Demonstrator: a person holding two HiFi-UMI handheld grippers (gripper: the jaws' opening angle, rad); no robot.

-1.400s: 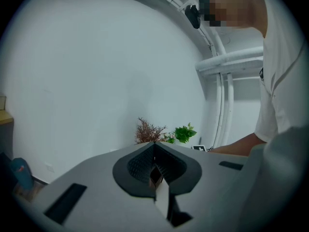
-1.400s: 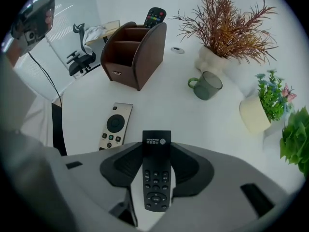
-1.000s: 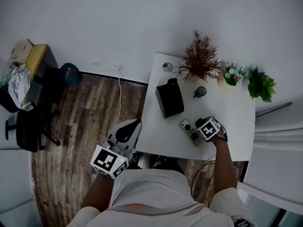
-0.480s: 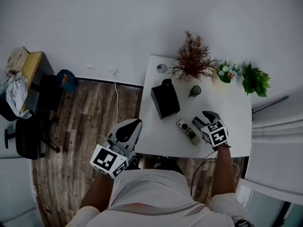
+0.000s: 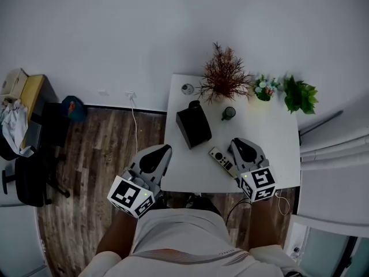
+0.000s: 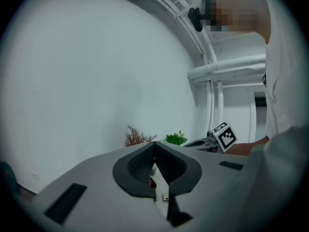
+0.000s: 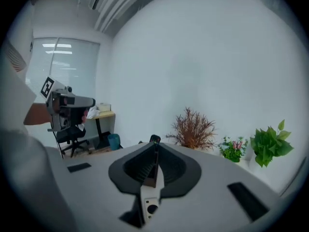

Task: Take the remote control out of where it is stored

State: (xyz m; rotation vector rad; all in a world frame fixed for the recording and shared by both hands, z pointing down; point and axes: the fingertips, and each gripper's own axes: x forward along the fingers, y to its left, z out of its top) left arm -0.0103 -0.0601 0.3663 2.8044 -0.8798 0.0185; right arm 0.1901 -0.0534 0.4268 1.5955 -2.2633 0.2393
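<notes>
The remote control [image 5: 221,160] lies flat on the white table [image 5: 271,137], near its front edge. Just behind it to the left stands a black box [image 5: 193,126], whose top [image 7: 154,139] peeks over the jaws in the right gripper view. My right gripper [image 5: 236,142] [image 7: 155,147] hovers just right of the remote without touching it. Its jaws are closing and nearly together, with nothing between them. My left gripper [image 5: 166,148] [image 6: 153,144] hangs at the table's front left corner, jaws together and empty.
A dried brown plant [image 5: 223,74], a small flower pot [image 5: 263,88] and a green plant [image 5: 300,95] line the table's back edge. A dark cup [image 5: 228,113] stands behind the remote. A cable [image 5: 134,120] and an office chair [image 5: 29,172] are on the wooden floor at left.
My right gripper has let go of the remote's end, drawn back toward me and closed its jaws. The remote stays on the table. My left gripper has hardly moved.
</notes>
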